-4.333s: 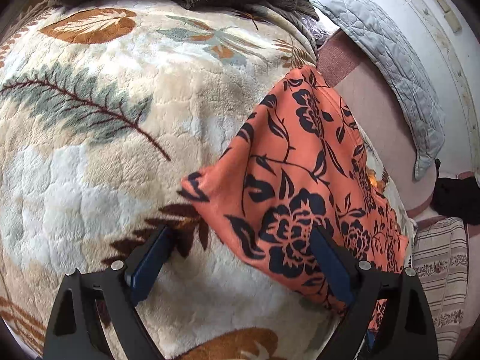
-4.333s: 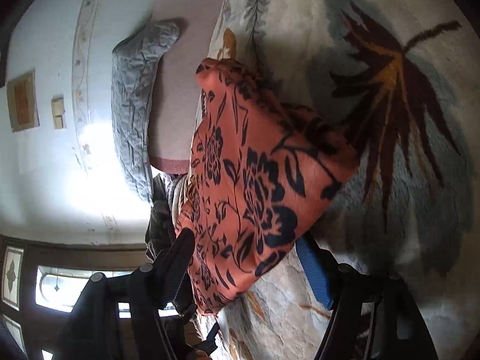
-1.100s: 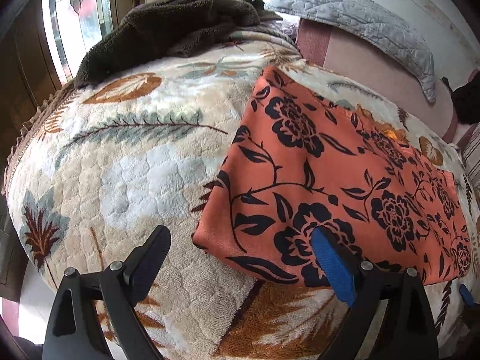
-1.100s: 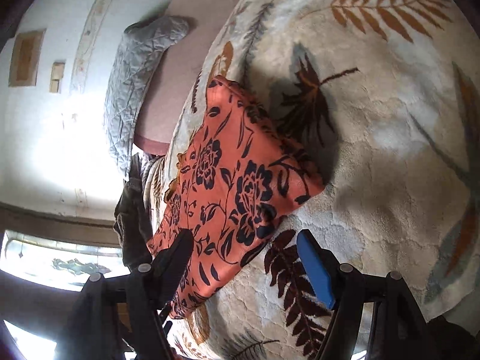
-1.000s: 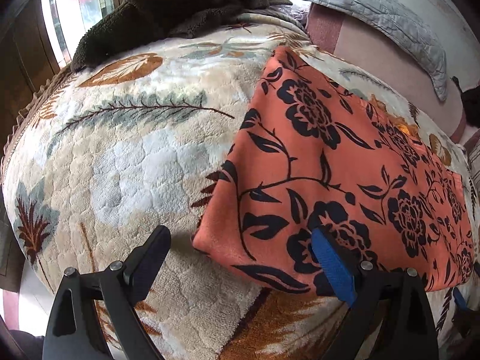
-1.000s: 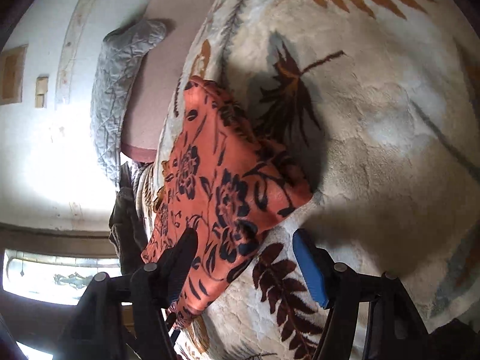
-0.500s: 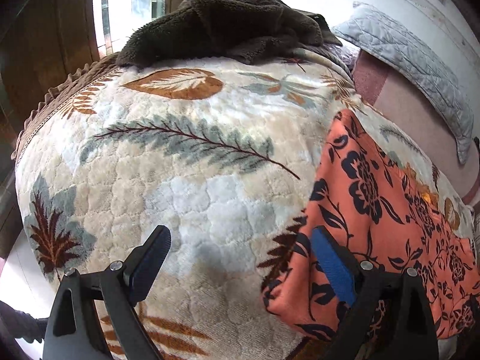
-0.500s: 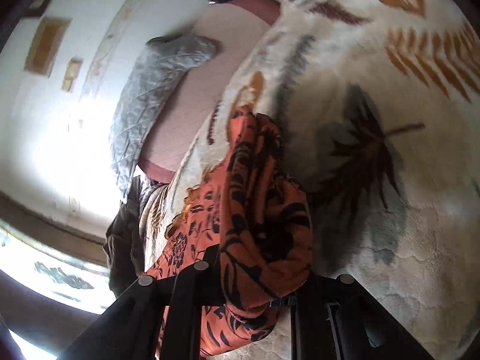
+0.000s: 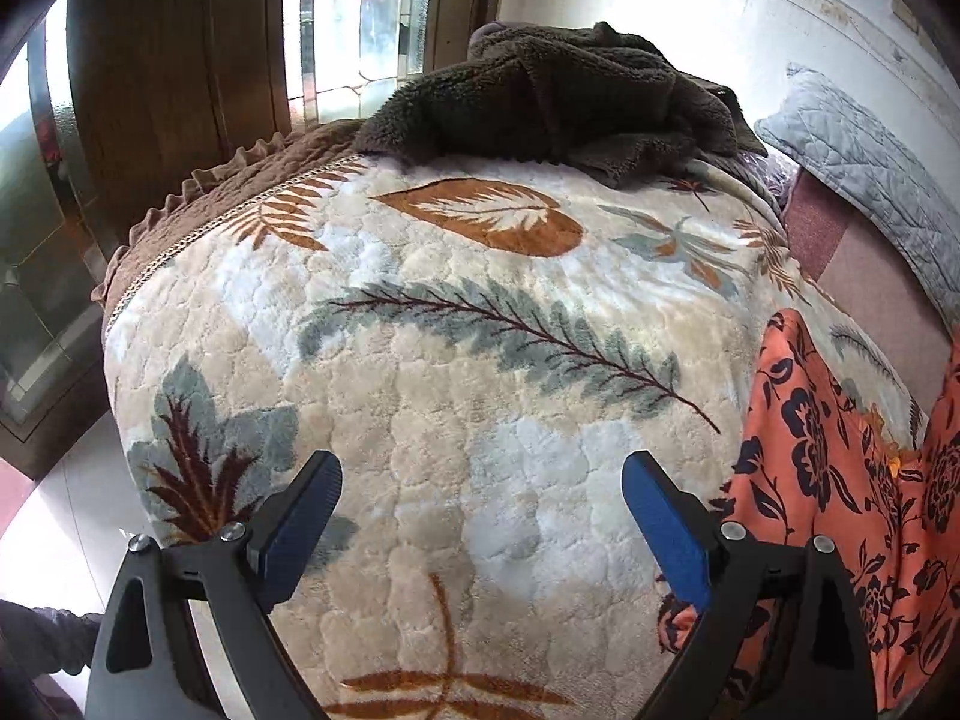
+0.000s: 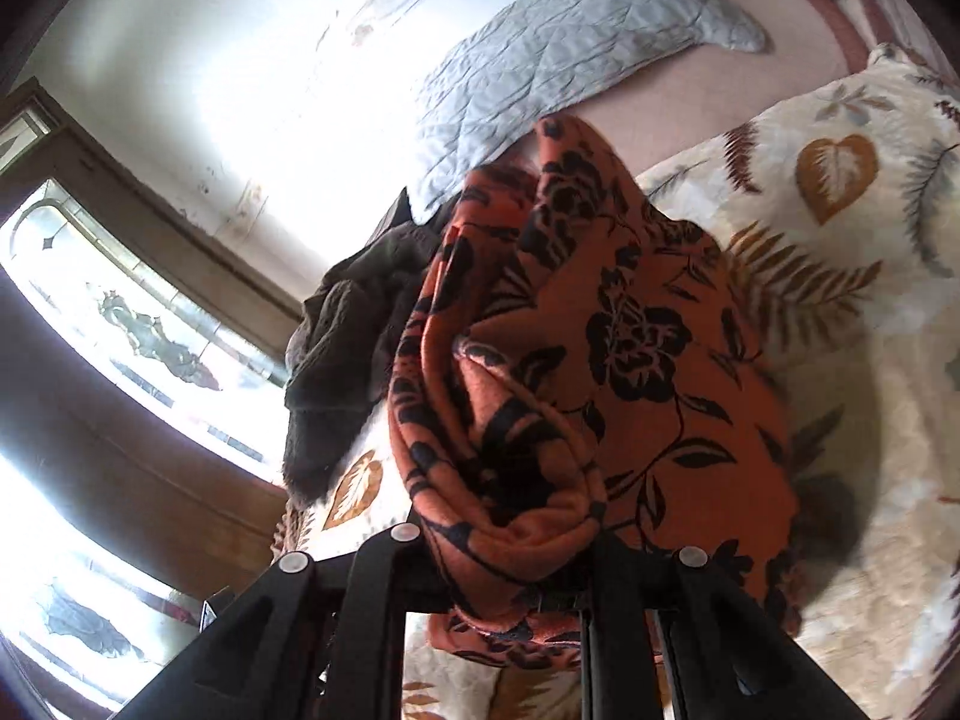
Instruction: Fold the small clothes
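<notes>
Bare blanket (image 9: pixel 480 420) before left gripper (image 9: pixel 480 516)

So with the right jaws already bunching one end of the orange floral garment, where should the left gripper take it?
Probably the near free edge of the orange floral garment, just right of the open left gripper. It lies flat on the leaf-print blanket, so slide in low from the left. The right gripper holds the other end bunched.

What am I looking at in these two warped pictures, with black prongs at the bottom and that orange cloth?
Each picture comes from a wide-angle camera on a handheld gripper, looking along its two fingers. In the left wrist view, the left gripper is open and empty above a leaf-patterned blanket; the orange floral garment lies to its right, a brown fleece at the far end. In the right wrist view, the right gripper is shut on a bunched part of the orange floral garment, lifting it.
</notes>
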Available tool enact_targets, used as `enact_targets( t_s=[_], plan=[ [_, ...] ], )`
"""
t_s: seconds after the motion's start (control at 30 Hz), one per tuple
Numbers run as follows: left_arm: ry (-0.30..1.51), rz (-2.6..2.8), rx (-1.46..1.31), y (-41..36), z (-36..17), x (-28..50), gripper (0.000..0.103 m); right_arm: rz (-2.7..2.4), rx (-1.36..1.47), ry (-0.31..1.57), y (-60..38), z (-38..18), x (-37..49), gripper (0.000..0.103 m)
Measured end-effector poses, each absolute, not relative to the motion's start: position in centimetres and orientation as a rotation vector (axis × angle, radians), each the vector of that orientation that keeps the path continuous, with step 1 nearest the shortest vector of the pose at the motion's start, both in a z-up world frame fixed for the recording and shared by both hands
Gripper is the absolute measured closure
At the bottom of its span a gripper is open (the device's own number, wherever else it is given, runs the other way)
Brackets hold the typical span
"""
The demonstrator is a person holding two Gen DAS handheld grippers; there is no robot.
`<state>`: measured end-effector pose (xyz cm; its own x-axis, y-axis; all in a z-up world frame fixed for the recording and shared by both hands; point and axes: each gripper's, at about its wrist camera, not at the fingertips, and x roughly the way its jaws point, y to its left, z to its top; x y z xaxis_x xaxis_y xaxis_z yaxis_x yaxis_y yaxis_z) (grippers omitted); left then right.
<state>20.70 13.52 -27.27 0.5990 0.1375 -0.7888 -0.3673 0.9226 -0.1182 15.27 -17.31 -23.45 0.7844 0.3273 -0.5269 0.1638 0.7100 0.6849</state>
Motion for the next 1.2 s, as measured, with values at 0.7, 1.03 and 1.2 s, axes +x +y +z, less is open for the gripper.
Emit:
enact_targets(
  t_s=[0.7,1.03,1.2],
  plan=[
    [0.55,0.034,-0.327,10.2,-21.9,17.3,0.008,0.357,0.773,0.842,-18.3,-27.9,11.5,0.031],
    [0.947,0.037,0.028,3.5,-28.9,21.4,0.008,0.213,0.871,1.007,-21.9,-33.5,15.0,0.081],
    [0.903,0.018,-0.003,3.8,-28.0,21.3,0.008,0.224,0.855,0.931,-23.2,-30.7,17.6,0.077]
  ],
)
